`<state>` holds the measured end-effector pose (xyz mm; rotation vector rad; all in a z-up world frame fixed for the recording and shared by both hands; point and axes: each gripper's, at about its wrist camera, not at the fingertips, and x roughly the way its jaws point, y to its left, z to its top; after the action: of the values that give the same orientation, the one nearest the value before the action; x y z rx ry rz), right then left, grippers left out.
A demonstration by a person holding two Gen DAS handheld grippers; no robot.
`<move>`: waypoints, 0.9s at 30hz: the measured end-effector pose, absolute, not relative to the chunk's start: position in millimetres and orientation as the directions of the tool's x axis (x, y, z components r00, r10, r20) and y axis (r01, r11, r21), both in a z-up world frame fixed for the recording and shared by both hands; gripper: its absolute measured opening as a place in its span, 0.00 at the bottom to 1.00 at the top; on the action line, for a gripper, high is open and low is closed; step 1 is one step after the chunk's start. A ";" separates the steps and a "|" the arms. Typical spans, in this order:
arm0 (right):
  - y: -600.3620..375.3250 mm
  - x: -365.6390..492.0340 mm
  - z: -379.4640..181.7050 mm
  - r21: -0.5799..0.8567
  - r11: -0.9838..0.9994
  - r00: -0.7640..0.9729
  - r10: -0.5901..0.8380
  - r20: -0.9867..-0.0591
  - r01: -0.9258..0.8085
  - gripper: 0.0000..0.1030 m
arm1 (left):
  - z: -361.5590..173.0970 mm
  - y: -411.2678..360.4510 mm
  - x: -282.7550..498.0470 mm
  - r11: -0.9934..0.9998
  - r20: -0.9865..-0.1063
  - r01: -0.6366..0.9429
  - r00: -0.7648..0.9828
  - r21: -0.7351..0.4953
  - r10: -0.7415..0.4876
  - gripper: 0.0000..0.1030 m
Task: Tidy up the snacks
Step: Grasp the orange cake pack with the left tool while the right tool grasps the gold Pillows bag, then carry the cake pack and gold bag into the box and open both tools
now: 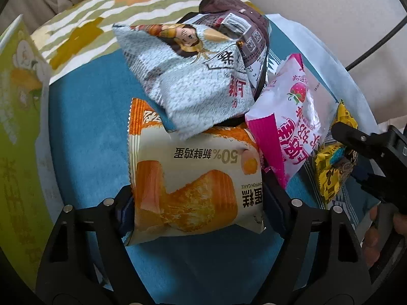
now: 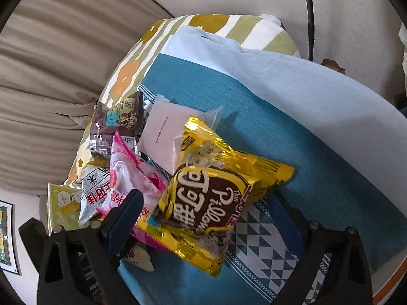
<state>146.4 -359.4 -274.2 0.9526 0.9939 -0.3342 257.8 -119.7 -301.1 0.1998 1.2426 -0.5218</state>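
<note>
An orange and white chiffon cake packet (image 1: pixel 193 185) lies on the blue cloth (image 1: pixel 86 127). My left gripper (image 1: pixel 199 207) points down over it, and both pads press on the packet's side edges. A grey-white packet with a cartoon figure (image 1: pixel 198 81) overlaps its far end. In the right wrist view a yellow and brown cocoa pillow packet (image 2: pixel 216 203) sits between the fingers of my right gripper (image 2: pixel 207 218). The left pad is at the packet's edge, but patterned cloth shows between the packet and the right finger.
A pink strawberry packet (image 1: pixel 292 117), a dark brown packet (image 1: pixel 236 25) and a white packet (image 2: pixel 165 132) are piled together. A green box (image 1: pixel 17 127) stands at the left. A flowered cushion (image 1: pixel 101 20) lies behind the cloth. A hand (image 1: pixel 376 233) shows at the right edge.
</note>
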 end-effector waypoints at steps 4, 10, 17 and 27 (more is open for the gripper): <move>-358.9 148.5 -275.5 0.507 0.582 0.530 0.148 -0.835 0.636 0.74 | -300.3 -112.9 248.3 0.872 -0.937 0.470 0.221 -0.139 -0.269 0.76; -356.9 143.6 -274.1 0.507 0.609 0.537 0.153 -0.829 0.610 0.57 | -298.8 -105.0 235.6 0.880 -0.939 0.453 0.221 -0.142 -0.266 0.75; -352.1 132.9 -253.8 0.510 0.668 0.567 0.158 -0.808 0.541 0.46 | -280.5 -100.3 213.5 0.897 -0.929 0.421 0.261 -0.133 -0.261 0.75; -348.9 108.5 -199.2 0.521 0.759 0.638 0.185 -0.747 0.391 0.46 | -224.0 -93.2 164.1 0.923 -0.888 0.363 0.373 -0.126 -0.268 0.75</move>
<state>108.5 -348.9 -199.2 0.7232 0.8905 -0.1301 164.1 -93.2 -224.0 0.0961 1.1184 -0.4050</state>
